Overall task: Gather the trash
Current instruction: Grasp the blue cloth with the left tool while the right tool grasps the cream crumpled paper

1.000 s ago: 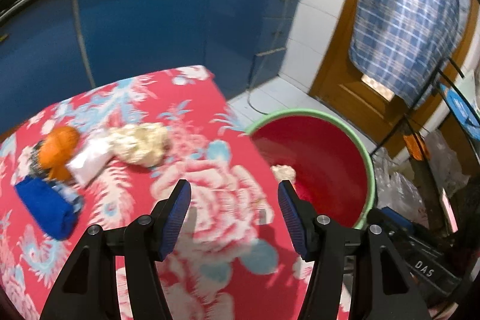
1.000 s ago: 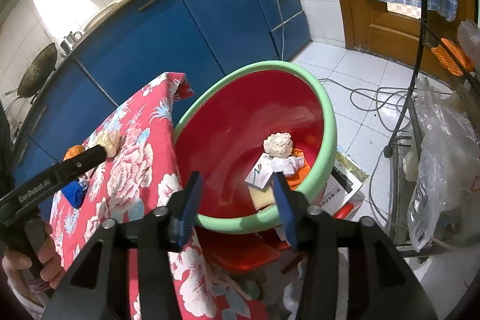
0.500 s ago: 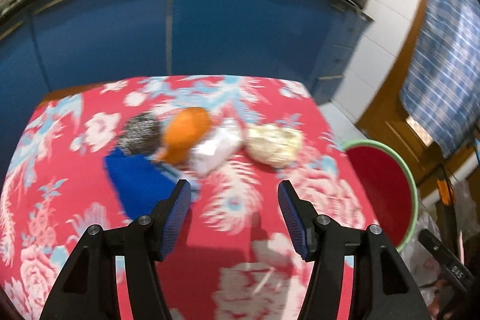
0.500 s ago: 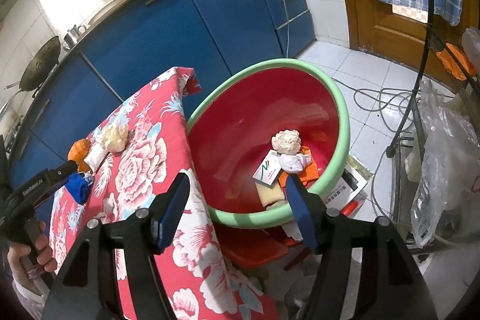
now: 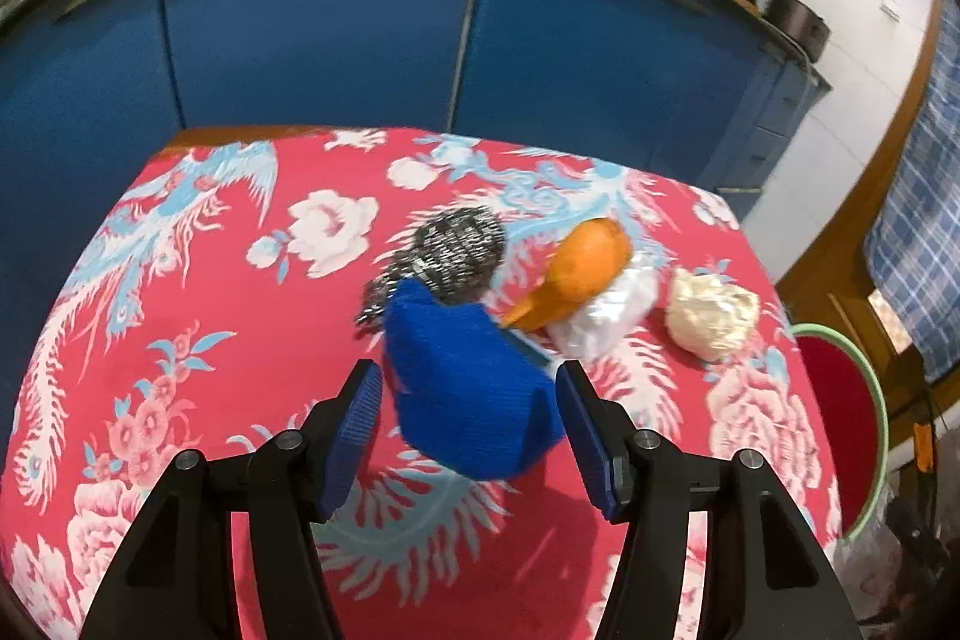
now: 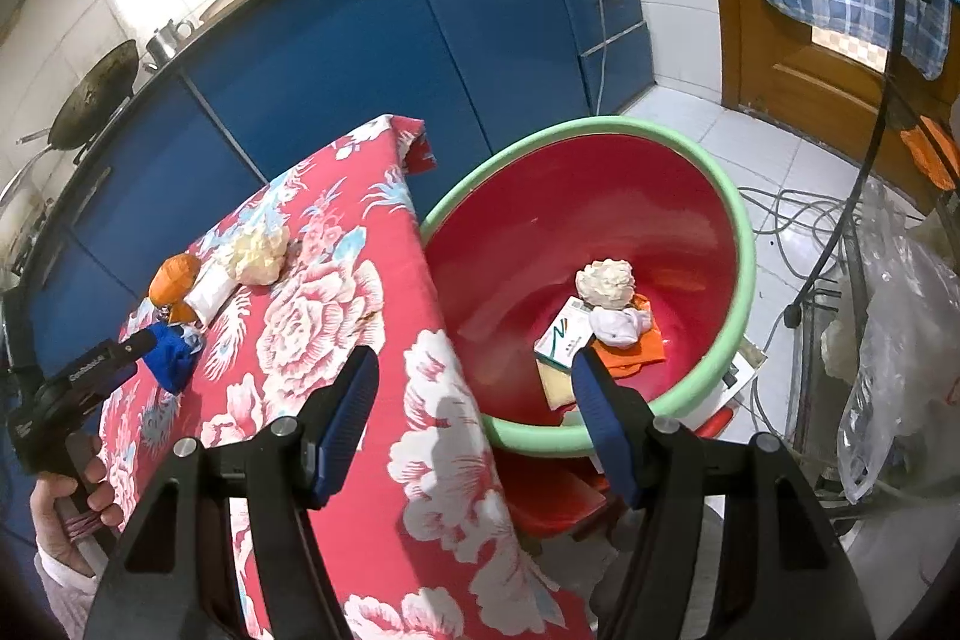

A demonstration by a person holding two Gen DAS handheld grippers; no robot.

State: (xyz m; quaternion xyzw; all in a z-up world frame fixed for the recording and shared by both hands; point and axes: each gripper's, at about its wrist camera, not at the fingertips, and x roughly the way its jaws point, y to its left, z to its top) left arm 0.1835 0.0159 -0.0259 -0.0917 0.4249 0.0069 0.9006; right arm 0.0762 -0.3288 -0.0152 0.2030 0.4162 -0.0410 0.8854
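Observation:
On the red floral tablecloth (image 5: 240, 340) lies a small pile: a blue cloth (image 5: 462, 358), a steel scourer (image 5: 450, 250), an orange piece (image 5: 585, 262), a white wrapper (image 5: 606, 316) and a crumpled cream paper (image 5: 711, 316). My left gripper (image 5: 468, 388) is open, and the blue cloth lies between its fingers without being squeezed. Beside the table, the red basin with a green rim (image 6: 744, 268) holds a cream paper ball (image 6: 606, 280), a small box (image 6: 564, 340), a white tissue (image 6: 621, 328) and an orange scrap (image 6: 636, 358). My right gripper (image 6: 474, 382) hangs open and empty over the table's edge and the basin.
Blue cabinets (image 5: 330, 28) run behind the table. Cables (image 6: 780, 220) cross the tiled floor, with plastic bags (image 6: 900, 340) and a metal rack at the right. A wooden door (image 6: 780, 58) carries a checked cloth. A hand (image 6: 66, 508) grips the left tool's handle.
My left gripper swung away from the basin, leftward across the table, and now straddles the blue cloth. The right gripper's jaws widened and it drew back a little from the basin.

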